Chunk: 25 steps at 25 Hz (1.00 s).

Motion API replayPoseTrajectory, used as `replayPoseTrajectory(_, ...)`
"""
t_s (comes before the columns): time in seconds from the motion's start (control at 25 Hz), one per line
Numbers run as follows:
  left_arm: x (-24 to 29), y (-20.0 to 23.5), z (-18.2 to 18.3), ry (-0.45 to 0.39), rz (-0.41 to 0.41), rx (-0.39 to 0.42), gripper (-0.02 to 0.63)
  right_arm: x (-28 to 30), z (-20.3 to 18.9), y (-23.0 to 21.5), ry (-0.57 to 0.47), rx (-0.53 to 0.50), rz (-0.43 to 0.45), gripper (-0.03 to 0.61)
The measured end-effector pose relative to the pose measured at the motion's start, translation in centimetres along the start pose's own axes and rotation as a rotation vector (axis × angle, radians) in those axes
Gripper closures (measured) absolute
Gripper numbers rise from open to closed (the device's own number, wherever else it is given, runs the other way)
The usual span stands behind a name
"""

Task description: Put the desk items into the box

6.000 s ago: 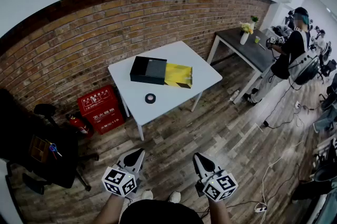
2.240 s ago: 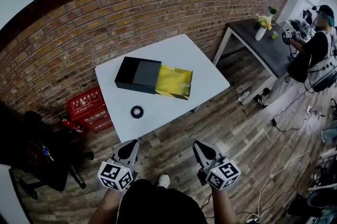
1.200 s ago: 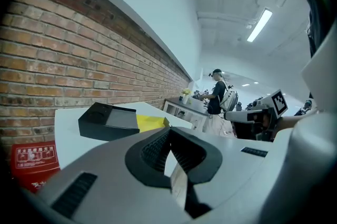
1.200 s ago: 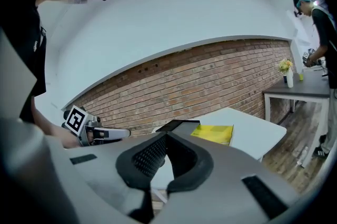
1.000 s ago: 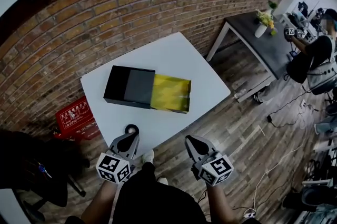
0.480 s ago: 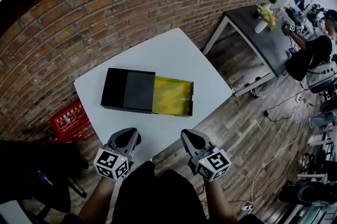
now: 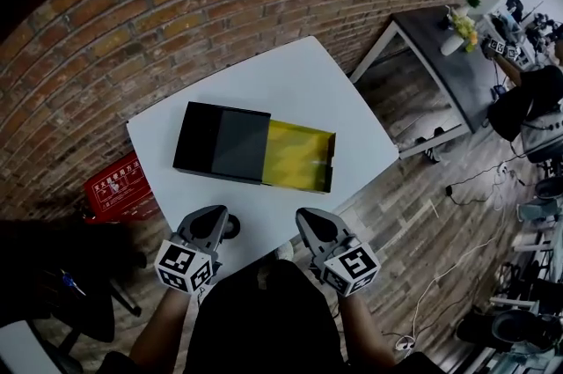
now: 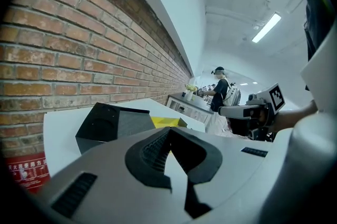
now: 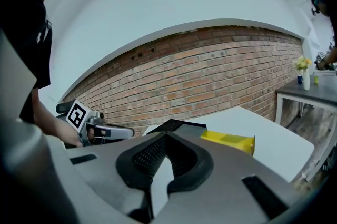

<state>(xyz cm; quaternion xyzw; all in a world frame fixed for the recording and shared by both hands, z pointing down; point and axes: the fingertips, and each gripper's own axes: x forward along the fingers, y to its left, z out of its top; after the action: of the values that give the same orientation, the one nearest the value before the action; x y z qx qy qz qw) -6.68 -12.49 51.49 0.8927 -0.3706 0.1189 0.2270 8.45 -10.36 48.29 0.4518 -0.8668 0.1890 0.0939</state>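
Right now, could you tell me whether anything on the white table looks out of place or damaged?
Nothing stands out: the black box lies flat with its yellow drawer slid open, and nothing is spilled.

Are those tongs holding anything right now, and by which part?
Nothing is held: the left tongs and the right tongs are both shut and empty, near the white table's front edge.

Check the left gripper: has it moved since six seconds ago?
Yes. The left gripper has come forward: it was over the floor well short of the white table, and now reaches the table's near edge beside the black tape roll.
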Motion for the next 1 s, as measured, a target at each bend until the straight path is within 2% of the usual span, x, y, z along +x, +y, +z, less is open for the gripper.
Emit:
replayPoseTrajectory(0.2, 0.4, -0.5, -0.8, 0.018, 0.036, 0.009, 0.601, 1.8, -1.3, 0.3, 0.051, -0.094, 0.071, 0.557)
replayPoseTrajectory(0.32, 0.3, 0.1, -1.5, 0.016, 0.09, -0.022, 0.601, 3.3, -2.7, 1.0, 0.092, -0.12, 0.143, 0.557)
replayPoseTrajectory(0.48, 0.1, 0.6, -2.2, 0.004, 0.142, -0.075, 0.601, 5.3, -4.5, 2.9, 0.152, -0.203, 0.253, 0.557)
replayPoseTrajectory(0.68, -0.9, 1.6, -2.9, 0.01, 0.231, -0.094, 0.601, 7.7, -6.2, 5.0, 0.209, -0.295, 0.38, 0.557)
replayPoseTrajectory(1.0, -3.1, 3.0, -5.3, 0.016, 0.371, -0.159, 0.601, 10.2, -11.0, 8.0, 0.347, -0.439, 0.57, 0.555)
